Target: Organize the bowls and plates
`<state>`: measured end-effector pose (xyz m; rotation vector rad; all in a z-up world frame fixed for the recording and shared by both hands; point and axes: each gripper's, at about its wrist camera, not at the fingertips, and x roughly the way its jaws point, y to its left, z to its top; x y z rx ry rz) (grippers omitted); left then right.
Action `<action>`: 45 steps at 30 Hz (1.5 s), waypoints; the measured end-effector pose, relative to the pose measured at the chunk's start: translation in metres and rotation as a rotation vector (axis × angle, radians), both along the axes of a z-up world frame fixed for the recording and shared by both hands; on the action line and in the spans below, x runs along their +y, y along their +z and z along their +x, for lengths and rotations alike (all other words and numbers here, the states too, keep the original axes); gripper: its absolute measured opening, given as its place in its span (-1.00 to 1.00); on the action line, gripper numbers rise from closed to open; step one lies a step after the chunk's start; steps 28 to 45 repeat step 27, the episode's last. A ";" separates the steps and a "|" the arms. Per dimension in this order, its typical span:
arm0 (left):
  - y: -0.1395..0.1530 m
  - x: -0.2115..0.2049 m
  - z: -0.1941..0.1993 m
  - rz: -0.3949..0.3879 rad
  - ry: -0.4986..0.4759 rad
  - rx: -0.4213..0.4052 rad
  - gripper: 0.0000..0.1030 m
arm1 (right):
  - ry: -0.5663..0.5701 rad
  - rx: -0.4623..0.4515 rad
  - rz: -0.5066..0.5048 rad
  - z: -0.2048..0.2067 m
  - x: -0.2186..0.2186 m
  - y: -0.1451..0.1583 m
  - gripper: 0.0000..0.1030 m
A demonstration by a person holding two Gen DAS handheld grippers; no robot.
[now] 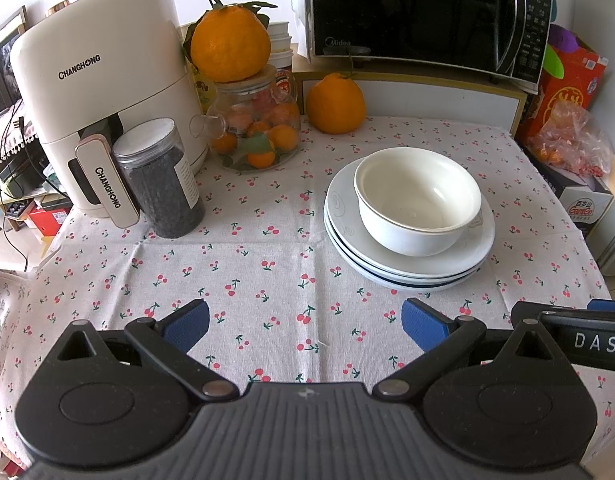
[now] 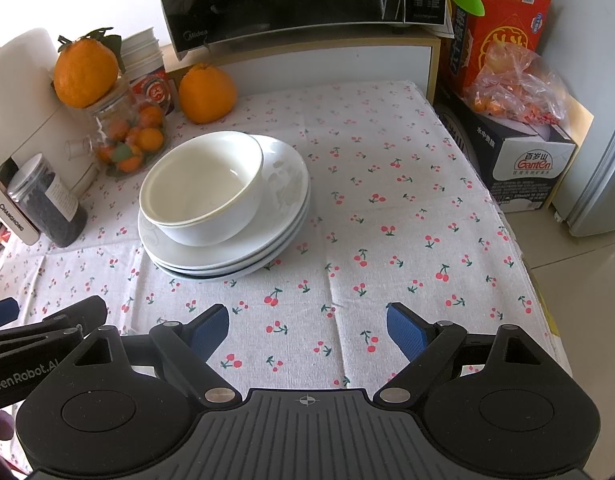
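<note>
The bowls [image 1: 417, 200], two nested whites, sit upright and mouth-up on a stack of three plates [image 1: 411, 258] lying flat; all are round, so no long axis shows. The bowls sit off-centre on the top plate, toward the jar [image 1: 159, 178] side. The stack stands on the table [image 1: 267, 240], in its back half, nearer the back edge than the front one, with the cherry-print cloth bare all round it.

Along the back edge an orange [image 1: 335, 104] lies just behind the stack, apart from it. Toward the back left corner stand a glass pot [image 1: 255, 132] of small fruit with another orange [image 1: 229, 46] on top, an air fryer [image 1: 99, 92] and the dark jar. The microwave [image 1: 427, 12] sits on a raised shelf beyond the back edge.

The front half and the right side of the table, out to the right edge [image 2: 519, 248], are free cloth.

The left gripper [image 1: 305, 326] hovers over the front edge, jaws spread wide and empty. The right gripper [image 2: 307, 330] is beside it, likewise released, gripping nothing.
</note>
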<state>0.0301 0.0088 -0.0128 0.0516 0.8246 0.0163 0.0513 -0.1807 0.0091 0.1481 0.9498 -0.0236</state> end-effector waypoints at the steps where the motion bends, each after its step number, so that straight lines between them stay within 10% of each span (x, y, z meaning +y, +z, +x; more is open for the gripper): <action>1: 0.000 0.000 0.000 0.000 -0.001 0.001 0.99 | 0.000 0.000 0.000 0.000 0.000 0.000 0.71; 45: -0.003 -0.001 0.001 0.000 -0.020 0.018 0.99 | -0.056 0.019 -0.014 0.005 -0.015 -0.010 0.75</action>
